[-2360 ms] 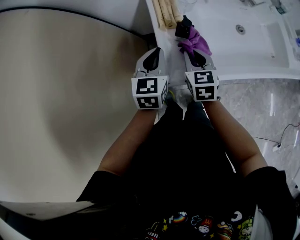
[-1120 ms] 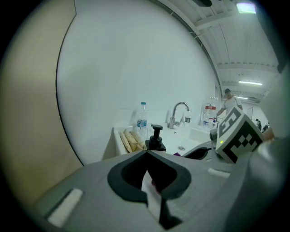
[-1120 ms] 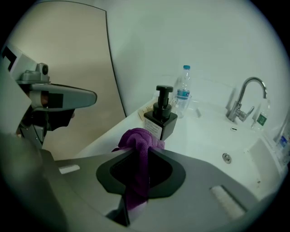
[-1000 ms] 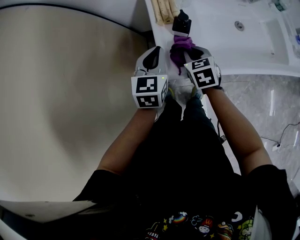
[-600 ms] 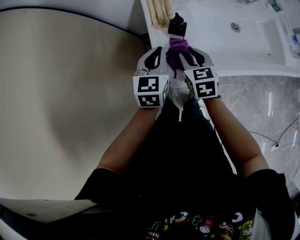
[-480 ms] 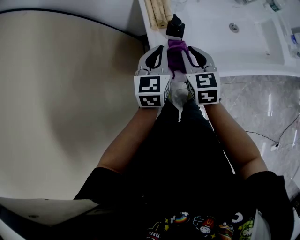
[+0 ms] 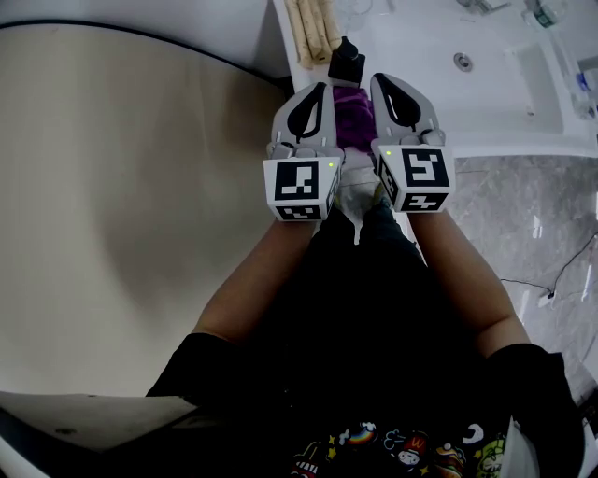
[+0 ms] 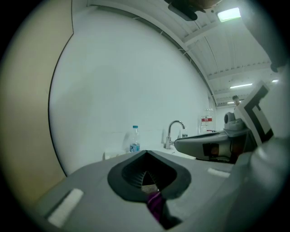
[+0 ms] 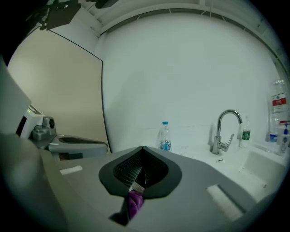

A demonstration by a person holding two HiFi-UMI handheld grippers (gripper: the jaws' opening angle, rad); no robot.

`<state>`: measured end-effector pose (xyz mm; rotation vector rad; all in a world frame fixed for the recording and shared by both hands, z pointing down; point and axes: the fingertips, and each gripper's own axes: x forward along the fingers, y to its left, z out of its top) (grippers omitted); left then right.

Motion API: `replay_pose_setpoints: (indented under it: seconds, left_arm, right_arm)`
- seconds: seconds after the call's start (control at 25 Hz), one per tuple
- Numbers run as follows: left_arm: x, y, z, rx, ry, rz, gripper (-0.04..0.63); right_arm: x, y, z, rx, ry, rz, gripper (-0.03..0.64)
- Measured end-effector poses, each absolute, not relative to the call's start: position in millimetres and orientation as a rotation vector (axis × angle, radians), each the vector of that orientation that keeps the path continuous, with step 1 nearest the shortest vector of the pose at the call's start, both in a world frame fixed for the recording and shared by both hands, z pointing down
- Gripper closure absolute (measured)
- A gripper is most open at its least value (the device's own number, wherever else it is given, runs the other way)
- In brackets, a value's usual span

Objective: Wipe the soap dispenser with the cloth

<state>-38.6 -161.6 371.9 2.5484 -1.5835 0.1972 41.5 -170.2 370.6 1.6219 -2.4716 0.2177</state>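
Note:
The soap dispenser, with a dark pump top, stands on the white counter just beyond both grippers. A purple cloth is bunched between the two grippers, below the dispenser. My left gripper is shut, and a strip of the cloth shows in the slit of its jaws. My right gripper is also shut, with a fold of the cloth pinched in its jaws. The two grippers are side by side, nearly touching. The dispenser's body is hidden behind the cloth and grippers.
Pale wooden rods lie at the counter's left end. A sink basin with a drain is to the right, with a chrome tap and a water bottle at the back wall. Beige floor lies to the left.
The right gripper lifted the cloth off the counter and carried it left towards the left gripper. Both grippers now sit together with the cloth between them, closer to the dispenser.

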Motion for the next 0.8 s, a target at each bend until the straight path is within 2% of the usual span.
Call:
replay_pose_setpoints:
  seconds: [0.8]
  left_arm:
    - [-50.8, -155.7, 351.4, 2.599, -1.669, 0.171, 0.595]
  right_arm:
    - [32.6, -162.1, 352.9, 1.636, -2.483, 0.181, 0.595]
